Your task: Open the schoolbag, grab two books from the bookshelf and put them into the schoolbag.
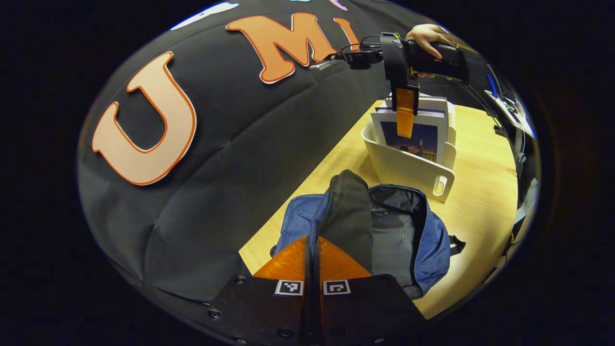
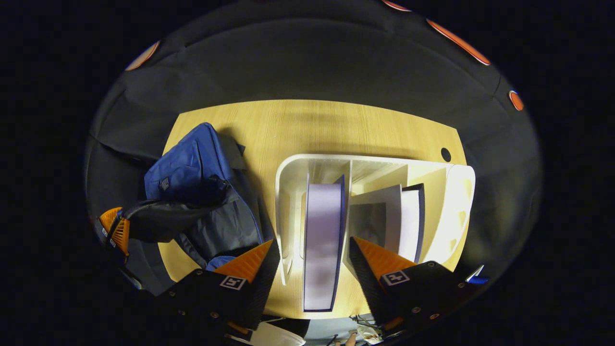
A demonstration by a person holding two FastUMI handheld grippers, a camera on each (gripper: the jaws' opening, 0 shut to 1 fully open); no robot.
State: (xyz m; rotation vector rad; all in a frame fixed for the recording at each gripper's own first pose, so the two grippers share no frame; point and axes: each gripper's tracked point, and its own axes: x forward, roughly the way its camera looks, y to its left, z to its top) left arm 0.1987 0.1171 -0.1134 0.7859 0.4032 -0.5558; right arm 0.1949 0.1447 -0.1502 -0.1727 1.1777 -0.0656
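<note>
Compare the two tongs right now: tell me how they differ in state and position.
The left tongs are shut on the schoolbag's dark flap, holding it up; the right tongs stand open, straddling a book without pressing it. The left tongs sit low over the schoolbag; the right tongs hang above the white bookshelf, pointing down into it. Both are hand-held over the same wooden table.
</note>
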